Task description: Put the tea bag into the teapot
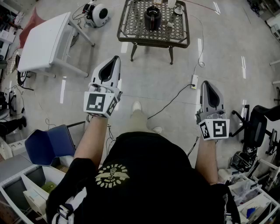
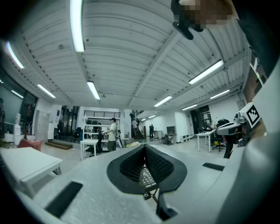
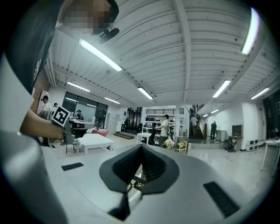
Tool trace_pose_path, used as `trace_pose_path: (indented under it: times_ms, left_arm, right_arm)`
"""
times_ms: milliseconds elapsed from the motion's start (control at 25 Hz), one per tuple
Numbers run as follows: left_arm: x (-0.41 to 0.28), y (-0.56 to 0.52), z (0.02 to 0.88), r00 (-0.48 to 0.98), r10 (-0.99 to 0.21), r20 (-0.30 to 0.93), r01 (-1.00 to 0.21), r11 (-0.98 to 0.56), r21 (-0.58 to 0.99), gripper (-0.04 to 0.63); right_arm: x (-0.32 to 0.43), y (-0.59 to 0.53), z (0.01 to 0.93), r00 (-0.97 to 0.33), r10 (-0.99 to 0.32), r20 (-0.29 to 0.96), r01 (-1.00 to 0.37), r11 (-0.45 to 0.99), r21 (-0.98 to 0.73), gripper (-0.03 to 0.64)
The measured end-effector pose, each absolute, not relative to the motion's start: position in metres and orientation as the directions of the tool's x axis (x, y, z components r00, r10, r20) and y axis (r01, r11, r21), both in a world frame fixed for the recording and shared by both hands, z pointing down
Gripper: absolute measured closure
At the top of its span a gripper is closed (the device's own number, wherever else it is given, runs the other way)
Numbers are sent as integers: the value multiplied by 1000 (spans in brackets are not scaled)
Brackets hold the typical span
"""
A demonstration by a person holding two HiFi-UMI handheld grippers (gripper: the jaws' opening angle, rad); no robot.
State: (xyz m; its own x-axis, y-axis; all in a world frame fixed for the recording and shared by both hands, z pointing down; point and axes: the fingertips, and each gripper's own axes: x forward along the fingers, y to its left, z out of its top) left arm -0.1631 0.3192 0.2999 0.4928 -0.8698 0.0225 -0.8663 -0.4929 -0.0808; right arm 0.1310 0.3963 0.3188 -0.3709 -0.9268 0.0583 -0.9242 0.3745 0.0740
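Observation:
In the head view a black teapot (image 1: 152,17) stands on a dark metal lattice table (image 1: 131,30) far ahead. A white cup (image 1: 178,9) and a small white packet (image 1: 169,25) lie beside the teapot; I cannot tell which item is the tea bag. My left gripper (image 1: 115,58) and right gripper (image 1: 206,83) are held level at waist height, well short of the table. In both gripper views the black jaws meet at a point, left gripper (image 2: 144,147) and right gripper (image 3: 141,147), with nothing between them.
A white low table (image 1: 43,41) stands at the left, with a round white device (image 1: 99,14) behind it. A cable and power strip (image 1: 194,81) cross the floor. A blue chair (image 1: 50,144) is near left, a black chair (image 1: 258,127) at the right. People stand far off (image 2: 113,133).

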Motion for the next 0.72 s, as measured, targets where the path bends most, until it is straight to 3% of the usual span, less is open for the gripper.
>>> trace_pose_path:
  times_ms: [280,720]
  left_arm:
    - [-145,359,312,463,-885,43,-884,-465,-48,598]
    - [-174,330,335,487,-869,91,-870,-492,-46,598]
  right_arm:
    - [154,422,333,-396,-916,71,-916,399,42,609]
    - [112,383,335,-426,-902,64,-904,428,11,609]
